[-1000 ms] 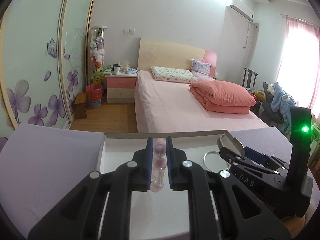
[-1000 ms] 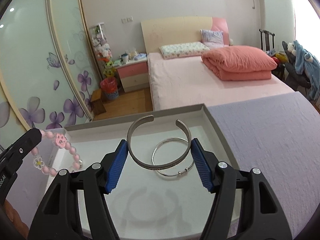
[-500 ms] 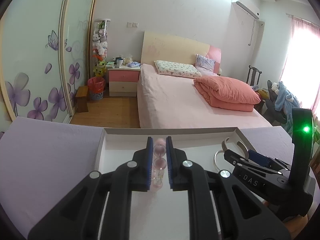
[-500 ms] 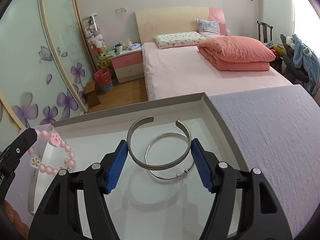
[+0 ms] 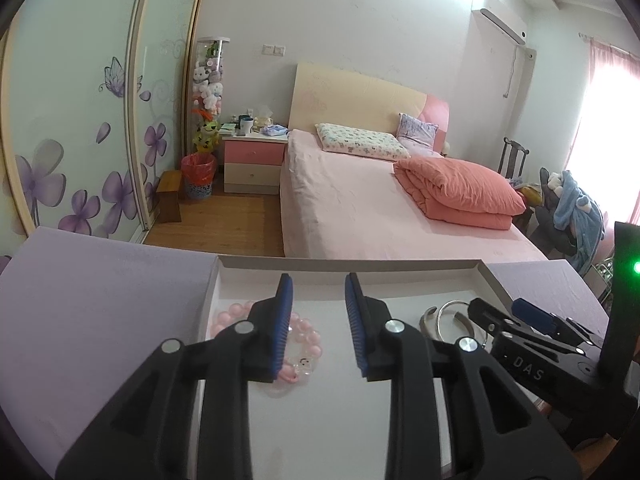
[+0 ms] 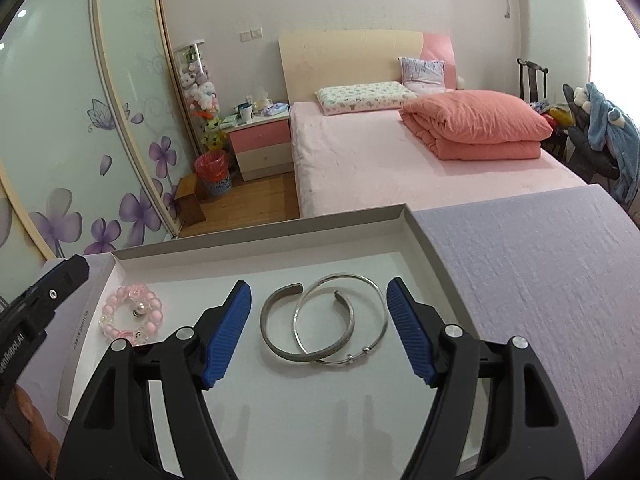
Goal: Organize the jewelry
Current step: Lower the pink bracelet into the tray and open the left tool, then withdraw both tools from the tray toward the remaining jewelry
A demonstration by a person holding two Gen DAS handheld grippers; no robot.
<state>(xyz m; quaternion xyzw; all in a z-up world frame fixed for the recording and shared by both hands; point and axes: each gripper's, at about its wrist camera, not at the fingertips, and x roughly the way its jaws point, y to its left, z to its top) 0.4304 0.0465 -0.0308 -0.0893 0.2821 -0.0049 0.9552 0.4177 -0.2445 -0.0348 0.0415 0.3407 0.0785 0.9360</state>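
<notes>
A shallow grey-white tray sits on the purple tablecloth. A pink bead bracelet lies flat at its left end, partly behind my left finger in the left wrist view. My left gripper hovers over it, jaws opening, nothing between the pads. A silver cuff and a thin silver bangle lie overlapping on the tray floor. My right gripper straddles them, jaws opening, and the pads stand clear of both. From the left wrist the cuff and right gripper show at the right.
The purple cloth stretches to the right of the tray and on its left. One black finger of the left gripper pokes in at the tray's left end. Beyond the table are a pink bed and wood floor.
The left gripper let go of the pink bead bracelet, which now lies in the tray. The right gripper widened and released the silver cuff, which now rests across the thin bangle.
</notes>
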